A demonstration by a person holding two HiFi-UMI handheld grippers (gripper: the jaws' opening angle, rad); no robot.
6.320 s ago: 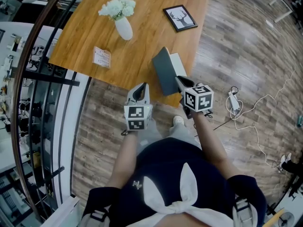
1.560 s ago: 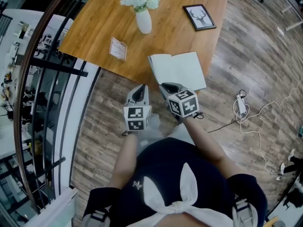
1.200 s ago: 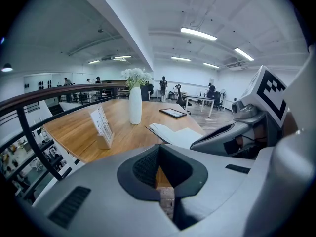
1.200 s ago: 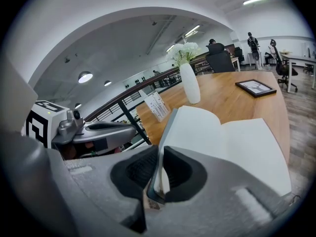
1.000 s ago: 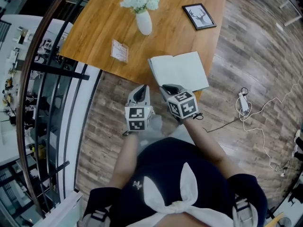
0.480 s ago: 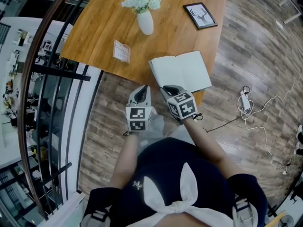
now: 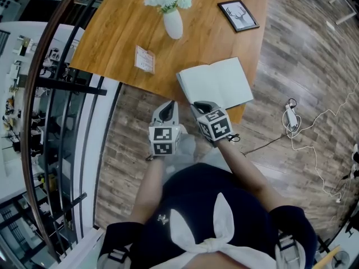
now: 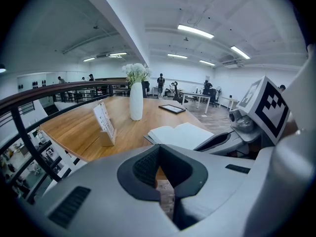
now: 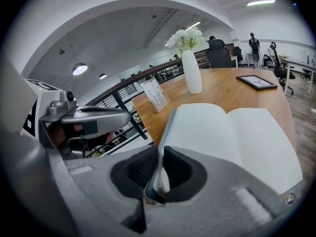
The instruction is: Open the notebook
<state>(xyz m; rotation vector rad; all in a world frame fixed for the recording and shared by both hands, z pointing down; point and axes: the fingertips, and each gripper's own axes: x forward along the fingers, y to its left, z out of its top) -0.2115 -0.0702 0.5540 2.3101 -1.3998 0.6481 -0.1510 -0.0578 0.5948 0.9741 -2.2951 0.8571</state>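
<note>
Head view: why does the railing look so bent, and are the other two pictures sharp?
Head view: the wide lens bows the railing. Left gripper view: ceiling lights glare, corners black. Right gripper view: notebook edge nearest the lens is soft.

Head view steeply down; gripper views low across table (image 7: 207, 35); all share notebook (image 7: 216, 83).

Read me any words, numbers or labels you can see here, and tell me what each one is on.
Nothing can be read here.
Card stand: printed lines, too small to read.
Framed picture: a deer drawing, no words.
Notebook: open pages look blank.
Marker cubes: square patterns only, no letters.
</note>
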